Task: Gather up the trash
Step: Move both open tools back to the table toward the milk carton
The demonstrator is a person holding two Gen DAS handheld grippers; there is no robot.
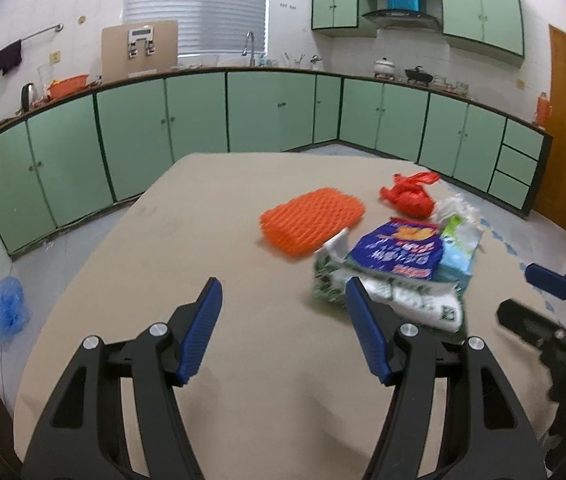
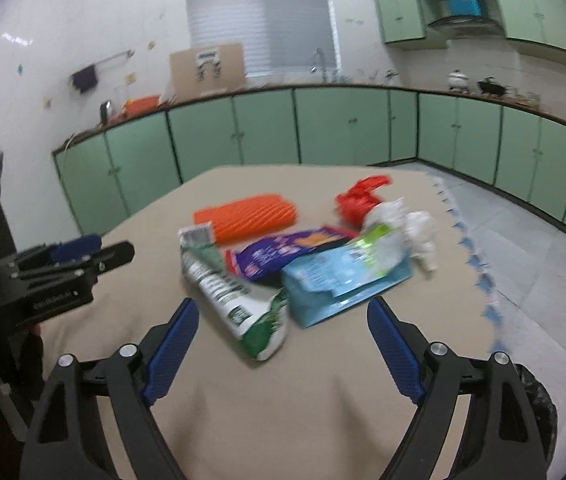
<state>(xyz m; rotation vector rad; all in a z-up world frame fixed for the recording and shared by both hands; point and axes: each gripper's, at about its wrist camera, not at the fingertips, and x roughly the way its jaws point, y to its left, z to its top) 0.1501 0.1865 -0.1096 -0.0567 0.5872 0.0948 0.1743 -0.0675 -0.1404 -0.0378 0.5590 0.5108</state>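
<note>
Both tongs, left (image 1: pixel 283 330) & right (image 2: pixel 283 346), are held spread, empty; green-white wrapper (image 2: pixel 239 300) on table (image 2: pixel 283 420) is best pinched first, approached low.

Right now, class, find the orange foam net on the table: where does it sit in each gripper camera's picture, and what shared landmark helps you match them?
Left wrist view: the orange foam net lies right of centre, at mid-height, left of the red plastic bag.
Right wrist view: the net lies left of centre, at mid-height, again left of the bag.
Shared landmark: the window blind behind.
</note>
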